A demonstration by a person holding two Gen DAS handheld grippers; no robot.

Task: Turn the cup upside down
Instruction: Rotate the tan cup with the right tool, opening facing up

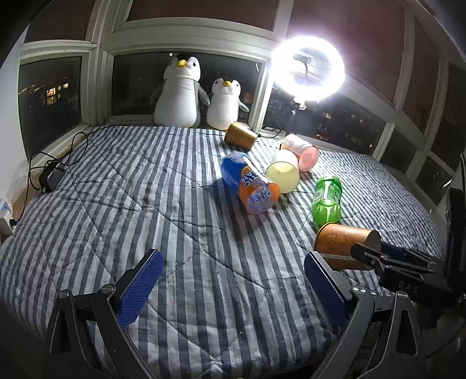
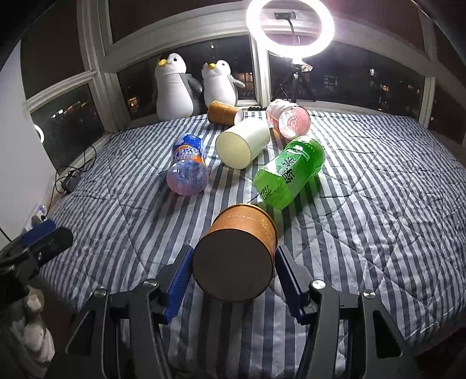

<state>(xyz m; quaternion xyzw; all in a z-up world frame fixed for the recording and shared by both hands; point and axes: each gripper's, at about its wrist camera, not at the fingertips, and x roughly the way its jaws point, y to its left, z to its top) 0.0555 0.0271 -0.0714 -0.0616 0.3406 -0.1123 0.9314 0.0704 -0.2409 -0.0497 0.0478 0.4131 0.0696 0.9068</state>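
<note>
A brown paper cup [image 2: 237,250] lies on its side on the striped bed cover, its flat base toward the right wrist camera. My right gripper [image 2: 233,280] has its blue pads on either side of the cup's base end and is shut on it. In the left wrist view the same cup [image 1: 345,243] lies at the right with the right gripper's fingers [image 1: 375,256] at its base. My left gripper [image 1: 233,288] is open and empty over bare cover, to the left of the cup.
On the cover lie a green bottle [image 2: 289,172], an orange-and-blue bottle [image 2: 188,169], a cream cup [image 2: 243,142], a pink bottle [image 2: 288,118] and a second brown cup [image 2: 224,112]. Two plush penguins [image 2: 174,86] sit by the window. A ring light [image 2: 289,27] stands behind. A charger and cable [image 1: 51,175] lie at the left edge.
</note>
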